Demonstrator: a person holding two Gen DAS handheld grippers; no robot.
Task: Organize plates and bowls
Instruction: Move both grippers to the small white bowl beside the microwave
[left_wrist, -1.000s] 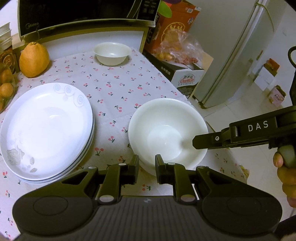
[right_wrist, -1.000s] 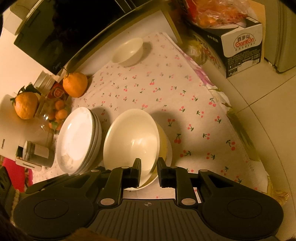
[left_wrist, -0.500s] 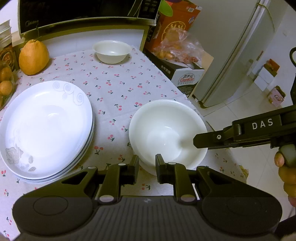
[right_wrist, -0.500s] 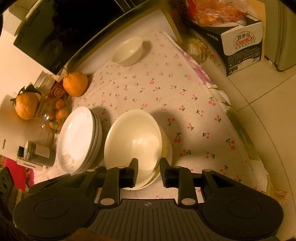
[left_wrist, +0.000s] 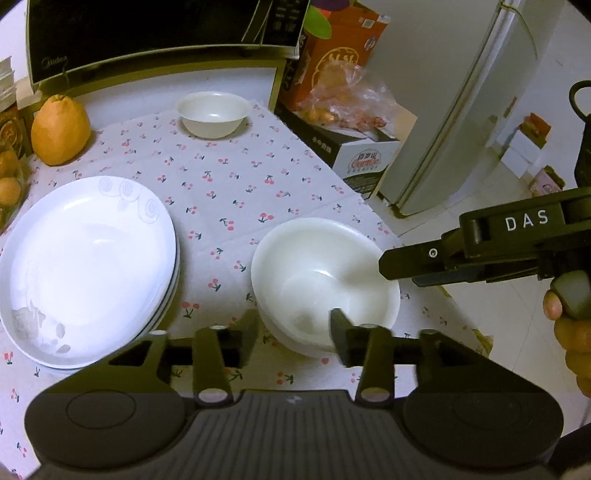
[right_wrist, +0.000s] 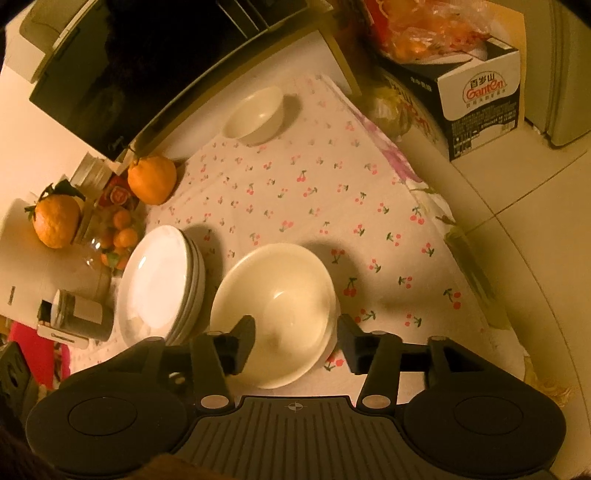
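Cherry-print white tablecloth (left_wrist: 236, 192) carries a stack of white round plates (left_wrist: 85, 269) left of stacked large white bowls (left_wrist: 325, 280), with a small white bowl (left_wrist: 213, 112) far back. Left gripper (left_wrist: 295, 334) and right gripper (right_wrist: 295, 341) are opening, jaws straddling the bowls' rim, gripping nothing.

A cloth printed with small red cherries (left_wrist: 236, 184) covers the worktop. At its far edge a black microwave (left_wrist: 147, 33) sits on a raised ledge, and a big orange citrus fruit (left_wrist: 60, 130) rests on the cloth just below it. Off to the side stand a second stalked fruit (right_wrist: 56, 220) and a glass jar of small oranges (right_wrist: 120, 236). On the tiled floor (right_wrist: 535, 258) beyond the worktop's edge sits a printed cardboard box (left_wrist: 360, 157) (a crinkled plastic bag of fruit (left_wrist: 343, 101) lies on top), beside a pale fridge (left_wrist: 461, 103).
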